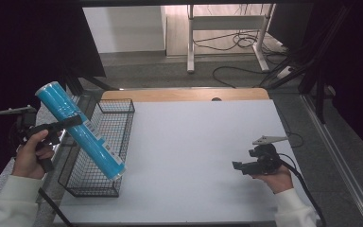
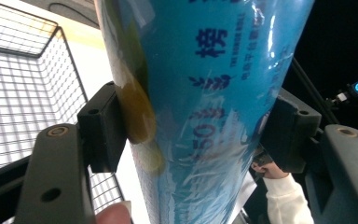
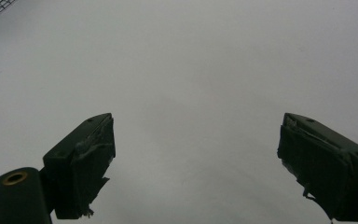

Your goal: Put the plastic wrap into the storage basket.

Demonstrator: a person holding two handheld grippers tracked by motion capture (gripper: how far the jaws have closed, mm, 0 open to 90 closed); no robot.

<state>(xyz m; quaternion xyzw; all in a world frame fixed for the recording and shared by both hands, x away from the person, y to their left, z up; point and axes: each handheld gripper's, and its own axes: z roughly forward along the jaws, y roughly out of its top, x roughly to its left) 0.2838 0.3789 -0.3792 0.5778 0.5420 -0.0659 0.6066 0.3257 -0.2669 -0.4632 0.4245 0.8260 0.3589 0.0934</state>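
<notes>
A long blue tube (image 1: 79, 128) wrapped in shiny printed film slants over the black wire basket (image 1: 123, 106), its upper end to the far left and its lower end above the basket's near right corner. My left gripper (image 1: 68, 122) is shut on the blue tube (image 2: 205, 107) about a third of the way down; both pads press its sides in the left gripper view. My right gripper (image 1: 238, 165) rests low over the white table (image 1: 194, 151) at the right, held by a hand. Its jaws stand wide open over bare table (image 3: 196, 93) with nothing between them.
The wire basket stands along the table's left edge. A wooden strip (image 1: 184, 94) borders the table's far side. Beyond it are a white desk frame (image 1: 227, 28) and loose cables (image 1: 246, 42) on the floor. A metal rail (image 1: 340, 161) runs along the right.
</notes>
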